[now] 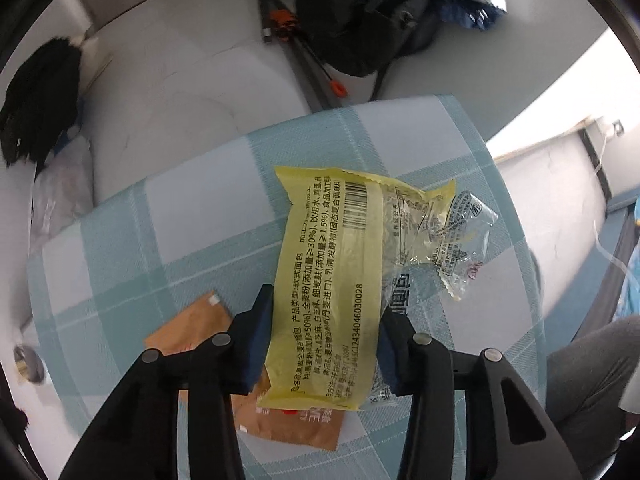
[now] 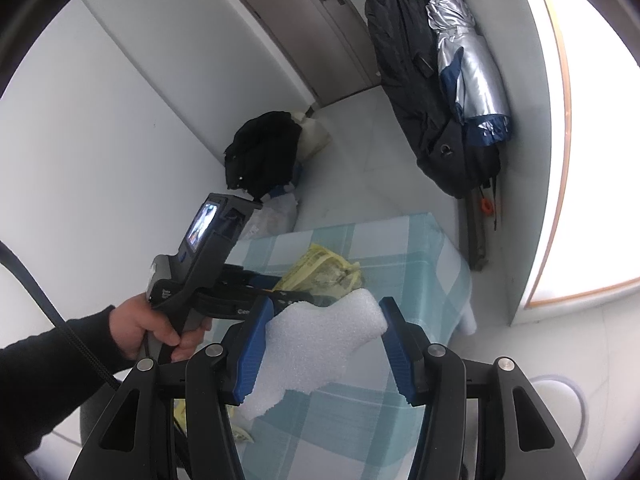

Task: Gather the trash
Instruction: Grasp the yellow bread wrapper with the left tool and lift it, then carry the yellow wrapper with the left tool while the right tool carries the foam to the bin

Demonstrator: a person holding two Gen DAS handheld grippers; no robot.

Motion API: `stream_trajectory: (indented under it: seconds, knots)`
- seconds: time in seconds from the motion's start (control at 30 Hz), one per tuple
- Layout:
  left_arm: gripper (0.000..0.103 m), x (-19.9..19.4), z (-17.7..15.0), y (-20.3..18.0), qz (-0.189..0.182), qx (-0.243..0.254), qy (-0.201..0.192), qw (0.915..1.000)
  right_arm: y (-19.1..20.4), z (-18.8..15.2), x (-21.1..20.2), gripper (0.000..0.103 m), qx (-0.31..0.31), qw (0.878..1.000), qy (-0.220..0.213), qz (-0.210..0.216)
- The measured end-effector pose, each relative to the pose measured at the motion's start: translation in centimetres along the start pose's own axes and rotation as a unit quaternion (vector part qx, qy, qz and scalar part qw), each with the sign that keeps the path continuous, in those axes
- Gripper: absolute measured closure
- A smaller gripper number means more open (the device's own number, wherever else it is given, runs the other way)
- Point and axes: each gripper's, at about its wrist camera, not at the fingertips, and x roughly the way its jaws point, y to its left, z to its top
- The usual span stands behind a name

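Observation:
My left gripper (image 1: 326,320) is shut on a yellow bread wrapper (image 1: 332,280) with black print, holding it above the checked tablecloth (image 1: 160,240). The wrapper's clear crumpled end (image 1: 452,236) sticks out to the right. An orange sachet (image 1: 188,328) lies flat on the cloth under the left finger. My right gripper (image 2: 326,322) is shut on a piece of white foam sheet (image 2: 316,352), held over the table. The right wrist view also shows the left gripper with the yellow wrapper (image 2: 320,276).
The small table with the teal checked cloth (image 2: 400,248) stands near a wall. A black bag (image 2: 260,152) and plastic bags sit on the floor at the left. Dark coats and a silver umbrella (image 2: 460,60) hang at the right. A white stool (image 2: 560,404) stands at the lower right.

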Motion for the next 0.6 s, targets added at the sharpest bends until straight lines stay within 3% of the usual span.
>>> stream_trajectory:
  seconds: [0.2,0.6]
  knots:
    - [0.063,-2.6,-1.5,1.3,-0.01,-0.038,-0.037,0.9985,-0.6,-0.2,-0.1,0.05,0.008,1.0,0.001,-0.012]
    - [0.063,-6.8,-6.5,4.5,-0.052,-0.13,-0.11,0.9839,1.7,-1.3,0.1,0.05,-0.019,0.999,-0.007,-0.032]
